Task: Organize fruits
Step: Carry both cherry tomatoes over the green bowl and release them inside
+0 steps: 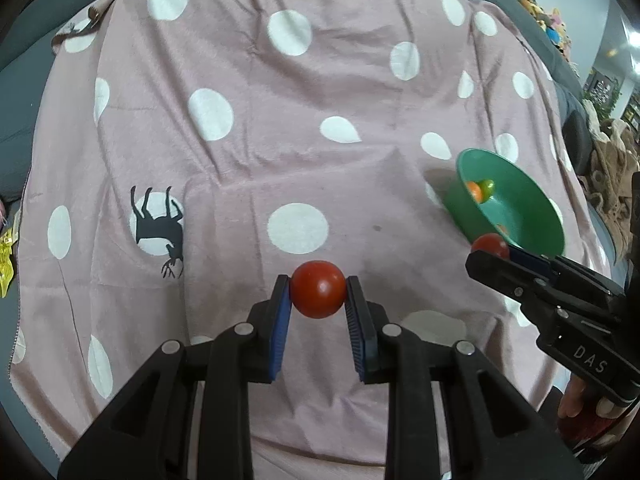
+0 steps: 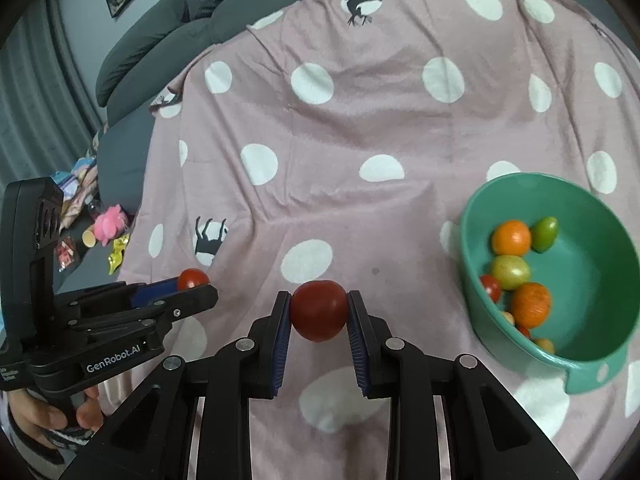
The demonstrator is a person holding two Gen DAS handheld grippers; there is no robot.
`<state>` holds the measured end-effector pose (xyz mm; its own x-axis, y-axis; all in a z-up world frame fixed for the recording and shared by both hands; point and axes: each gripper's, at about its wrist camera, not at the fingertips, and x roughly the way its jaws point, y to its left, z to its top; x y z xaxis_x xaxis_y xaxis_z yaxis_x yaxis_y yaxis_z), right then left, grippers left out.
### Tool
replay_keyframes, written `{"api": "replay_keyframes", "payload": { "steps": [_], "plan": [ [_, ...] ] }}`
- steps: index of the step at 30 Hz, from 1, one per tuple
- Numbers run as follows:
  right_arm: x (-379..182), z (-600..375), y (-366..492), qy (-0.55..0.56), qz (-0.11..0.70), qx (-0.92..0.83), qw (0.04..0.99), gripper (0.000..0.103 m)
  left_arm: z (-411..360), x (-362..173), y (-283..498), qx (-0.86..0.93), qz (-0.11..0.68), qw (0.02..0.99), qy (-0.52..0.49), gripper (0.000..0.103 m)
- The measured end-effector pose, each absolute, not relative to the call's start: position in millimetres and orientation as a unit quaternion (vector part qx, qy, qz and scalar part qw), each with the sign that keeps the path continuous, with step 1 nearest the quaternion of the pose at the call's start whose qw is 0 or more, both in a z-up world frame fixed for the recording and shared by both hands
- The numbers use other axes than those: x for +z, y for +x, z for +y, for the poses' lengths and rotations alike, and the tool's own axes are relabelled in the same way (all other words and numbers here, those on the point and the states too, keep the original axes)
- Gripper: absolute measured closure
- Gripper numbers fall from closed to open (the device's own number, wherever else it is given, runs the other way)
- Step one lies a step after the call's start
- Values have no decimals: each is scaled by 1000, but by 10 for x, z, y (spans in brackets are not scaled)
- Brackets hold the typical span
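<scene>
My left gripper [image 1: 318, 294] is shut on a red tomato [image 1: 317, 289], held above the pink dotted blanket [image 1: 248, 160]. My right gripper [image 2: 319, 312] is shut on another red tomato [image 2: 319, 311]. Each gripper shows in the other's view: the right one [image 1: 494, 252] with its tomato [image 1: 490, 245] at the right, the left one [image 2: 188, 286] with its tomato [image 2: 193, 279] at the left. A green bowl [image 2: 592, 364] to the right holds several fruits, among them an orange [image 2: 511, 237], a green fruit [image 2: 545, 234] and a yellowish one [image 2: 510, 272]. The bowl also shows in the left wrist view [image 1: 532, 208].
The blanket [image 2: 360, 128] covers a grey sofa with cushions [image 2: 152, 48] at the back. Small toys and wrappers [image 2: 106, 232] lie off the blanket's left edge. A yellow wrapper [image 1: 6, 260] lies at the far left.
</scene>
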<state>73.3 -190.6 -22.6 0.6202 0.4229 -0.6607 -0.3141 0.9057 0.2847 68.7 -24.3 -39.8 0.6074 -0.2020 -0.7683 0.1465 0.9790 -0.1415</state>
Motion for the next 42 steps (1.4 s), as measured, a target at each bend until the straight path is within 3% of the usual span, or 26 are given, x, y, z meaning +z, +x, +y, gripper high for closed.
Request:
{"api": "replay_keyframes", "payload": {
  "steps": [20, 42],
  "plan": [
    [-69, -2485, 612, 99, 349, 150, 920, 74, -1023, -125, 818, -162, 404, 900, 29, 76],
    [-151, -3304, 780, 115, 343, 61, 930, 74, -2156, -236, 1312, -238, 405, 877, 98, 76]
  ]
}}
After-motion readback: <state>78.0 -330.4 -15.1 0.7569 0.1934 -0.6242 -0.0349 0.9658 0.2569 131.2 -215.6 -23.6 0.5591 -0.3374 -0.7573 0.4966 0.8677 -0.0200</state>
